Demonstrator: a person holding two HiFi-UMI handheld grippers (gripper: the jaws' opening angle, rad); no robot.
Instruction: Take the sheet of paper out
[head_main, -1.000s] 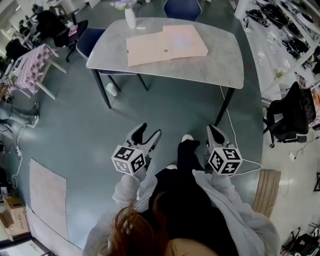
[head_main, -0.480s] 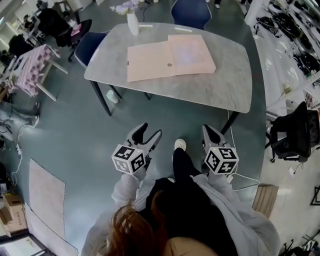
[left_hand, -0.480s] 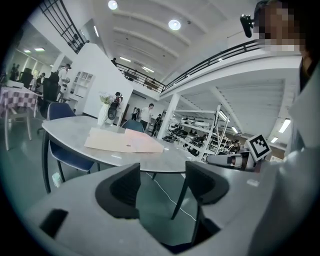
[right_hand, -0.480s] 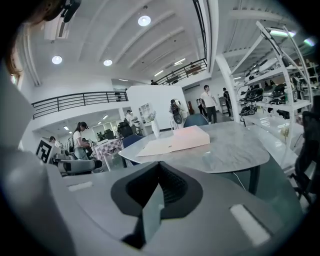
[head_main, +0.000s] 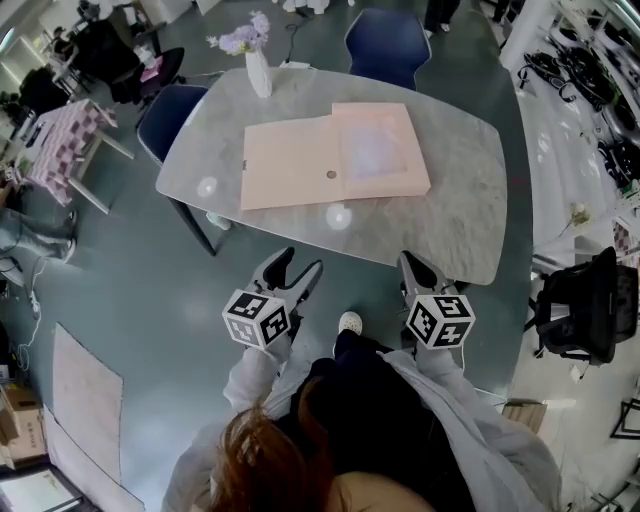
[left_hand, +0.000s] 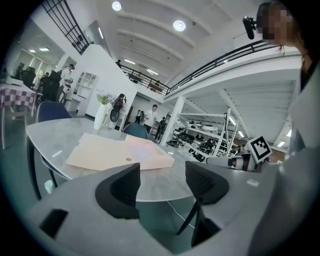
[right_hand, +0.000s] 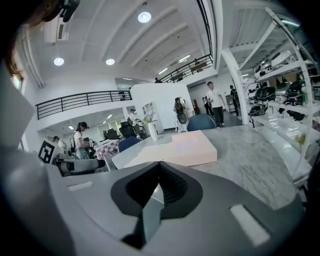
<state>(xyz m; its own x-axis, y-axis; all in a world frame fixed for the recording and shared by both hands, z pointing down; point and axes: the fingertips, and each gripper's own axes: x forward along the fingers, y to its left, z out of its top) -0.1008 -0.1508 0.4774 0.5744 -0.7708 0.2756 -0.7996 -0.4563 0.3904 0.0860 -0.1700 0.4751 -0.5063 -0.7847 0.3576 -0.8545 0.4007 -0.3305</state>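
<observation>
A pale pink folder (head_main: 330, 160) lies opened flat on the grey marble table (head_main: 460, 215); its right half has a faint shiny patch. No separate sheet of paper can be made out. My left gripper (head_main: 297, 267) hangs open in front of the table's near edge, with nothing between its jaws. My right gripper (head_main: 412, 264) is shut and empty, just short of the table's near right edge. In the left gripper view the folder (left_hand: 120, 152) lies beyond the open gripper (left_hand: 162, 187). In the right gripper view the folder (right_hand: 175, 150) lies past the shut gripper (right_hand: 159, 187).
A white vase of flowers (head_main: 258, 60) stands at the table's far left. Blue chairs (head_main: 385, 35) (head_main: 165, 105) sit behind and left of the table. A black office chair (head_main: 580, 310) is at the right, beside shelving. People stand in the background.
The person has walked toward the table, so it and the folder now lie much closer in the head view. Both grippers keep their pose and state.
</observation>
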